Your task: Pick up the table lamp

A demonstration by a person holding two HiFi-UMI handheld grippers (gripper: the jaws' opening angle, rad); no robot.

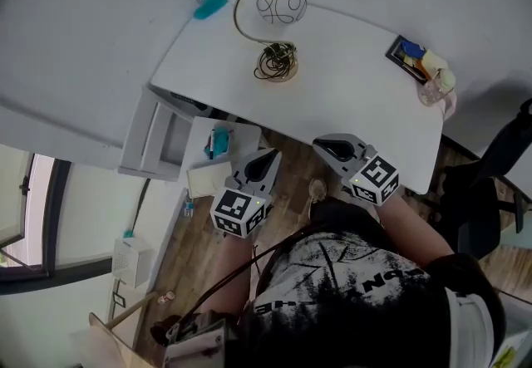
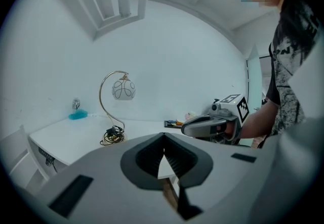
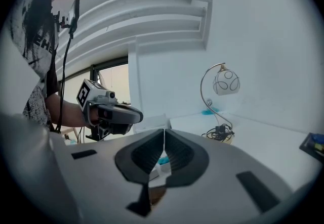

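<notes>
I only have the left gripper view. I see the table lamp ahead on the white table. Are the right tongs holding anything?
Observer: No. The right gripper view shows the right tongs shut, with nothing between them.
Operator: Are my left tongs over the table yet?
Observer: No. In the head view the left tongs are short of the table's near edge.
Operator: What's off to the right?
Observer: A black office chair, past the table's right end.
</notes>
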